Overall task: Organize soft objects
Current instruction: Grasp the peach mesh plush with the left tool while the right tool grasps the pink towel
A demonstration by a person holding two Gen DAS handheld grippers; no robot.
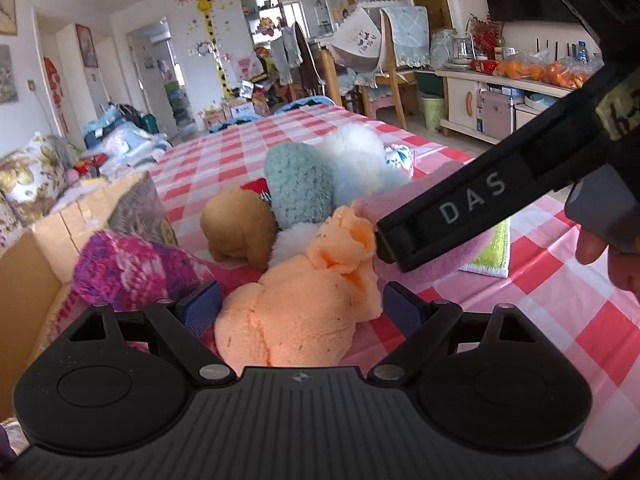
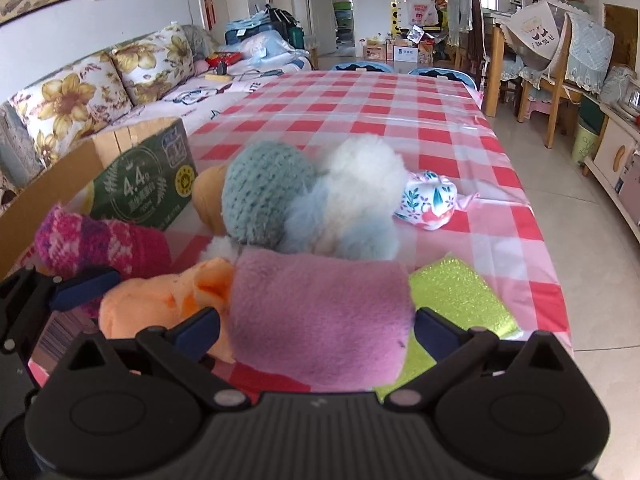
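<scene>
Both claws are sitting apart as I'm straddling the fuzzy peach cloth (image 1: 296, 316) with my left gripper (image 1: 302, 312) and the plush lilac cloth (image 2: 320, 320) with my right gripper (image 2: 316, 328) on the checked tablecloth (image 2: 400, 120).

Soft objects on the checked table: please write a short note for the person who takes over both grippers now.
Left gripper: jaws open around the orange cloth, not closed.
Right gripper: jaws open around the pink plush, not closed.
The magenta knit, teal knit, white fluffy piece, brown plush and floral pouch lie on the table; the green cloth sits beside the pink plush.
The cardboard box stands at the left.
Nothing is lifted; all sorting remains.
</scene>
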